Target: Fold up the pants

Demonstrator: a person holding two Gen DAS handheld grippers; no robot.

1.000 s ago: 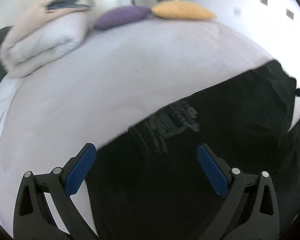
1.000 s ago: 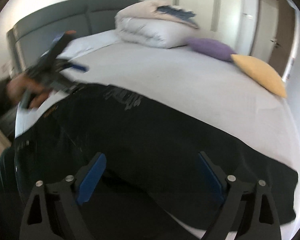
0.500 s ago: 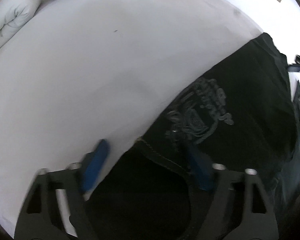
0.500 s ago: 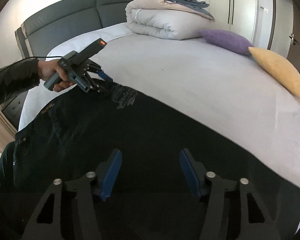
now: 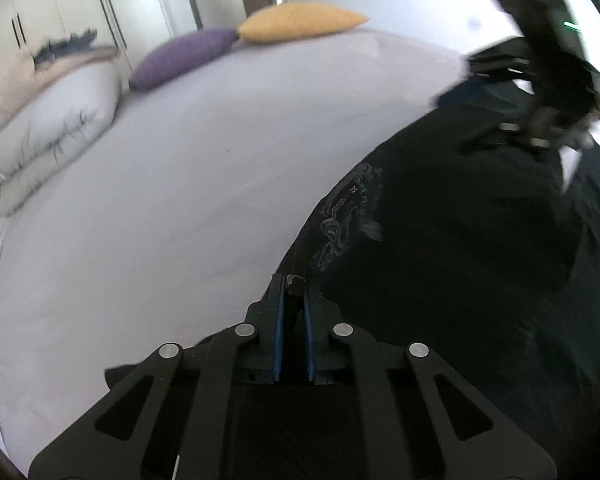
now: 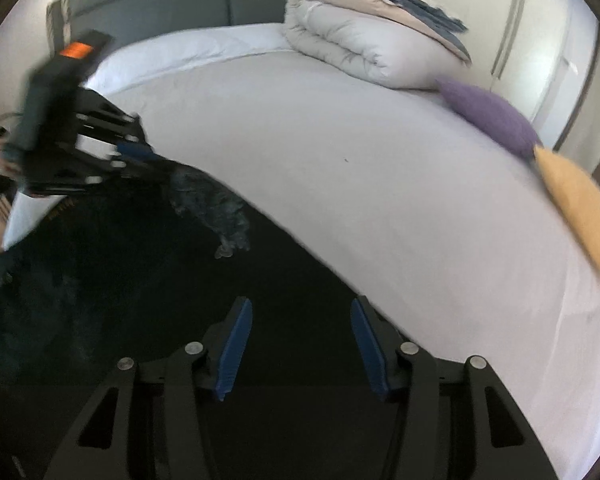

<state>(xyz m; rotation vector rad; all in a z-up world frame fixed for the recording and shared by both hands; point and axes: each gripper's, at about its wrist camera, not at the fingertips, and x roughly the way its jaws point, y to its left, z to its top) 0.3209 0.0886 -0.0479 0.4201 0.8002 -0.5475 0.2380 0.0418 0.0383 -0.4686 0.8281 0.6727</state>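
Bare sheet beyond the pants; folded duvet and two cushions along far edge.

Black pants spread flat on a pale bed sheet, filling the lower right of the left wrist view and the lower left of the right wrist view; grey embroidered emblem near the upper edge, one corner pinched.

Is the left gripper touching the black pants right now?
Touching. The left wrist view shows the left gripper with its fingers closed on a pinch of the black pants at their edge.
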